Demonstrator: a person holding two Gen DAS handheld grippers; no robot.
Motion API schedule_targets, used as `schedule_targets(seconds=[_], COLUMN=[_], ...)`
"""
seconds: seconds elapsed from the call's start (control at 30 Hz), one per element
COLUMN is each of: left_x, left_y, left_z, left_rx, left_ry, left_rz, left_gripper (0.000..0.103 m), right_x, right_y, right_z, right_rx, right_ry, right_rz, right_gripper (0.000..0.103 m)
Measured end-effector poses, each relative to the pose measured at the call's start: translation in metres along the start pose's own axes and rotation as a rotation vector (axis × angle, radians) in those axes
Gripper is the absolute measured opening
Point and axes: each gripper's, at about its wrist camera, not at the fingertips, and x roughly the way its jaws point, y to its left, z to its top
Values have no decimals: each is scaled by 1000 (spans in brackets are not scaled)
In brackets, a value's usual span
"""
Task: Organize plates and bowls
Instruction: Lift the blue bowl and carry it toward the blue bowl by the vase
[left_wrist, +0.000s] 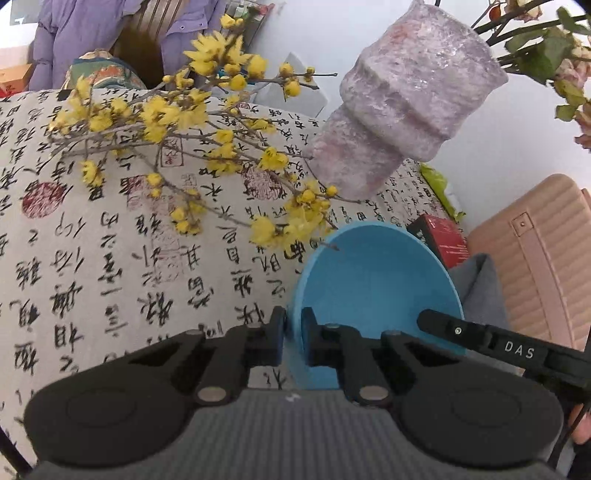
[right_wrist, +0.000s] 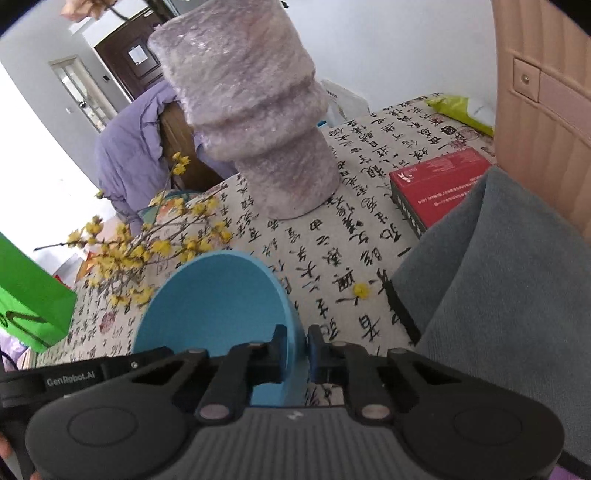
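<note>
Sat on the calligraphy-printed tablecloth (left_wrist: 110, 258), at about five o'clock in the left wrist view and at six o'clock in the right: a blue bowl (left_wrist: 373, 280), pinched from both sides. Was clamped at its left rim by the left gripper (left_wrist: 293, 326), one finger outside the wall and one inside, pads pressed on the blue edge. Was clamped at its opposite rim by the right gripper (right_wrist: 297, 345) in the same way, wall squeezed between the two pads; also showed as a black bar lettered "DAS" entering the left view at four o'clock. Stood beyond the bowl, toward twelve o'clock in the right view and one o'clock in the left: a stepped lavender vase (right_wrist: 255, 110) with a glittery, rough surface, upright on the cloth. Spread across ten to eleven o'clock of the left view, with twig tips just reaching the bowl's far rim: branches of yellow blossoms (left_wrist: 192, 122). Lay at three o'clock in the right view: a grey cloth (right_wrist: 498, 277), with a red box (right_wrist: 439, 184) behind it at two o'clock. Leaned at nine o'clock there, off the table edge: a green bag (right_wrist: 29, 295). Hung over a chair at the far side: a purple padded jacket (right_wrist: 129, 155).
</note>
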Motion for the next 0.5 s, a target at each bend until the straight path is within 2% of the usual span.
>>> schedule_targets(seconds=[0.27, 0.5], left_x=[-68, -137], left_y=[-16, -33], left_z=[-24, -61], left_rx=[53, 73], left_ry=[-64, -122], left_rz=[26, 30], left_gripper=[10, 10], right_x=[-57, -117], right_y=[26, 48], right_z=[-27, -59], right_rx=[-48, -89], right_ry=[-35, -71], right_rz=[33, 63], right_gripper=[10, 10])
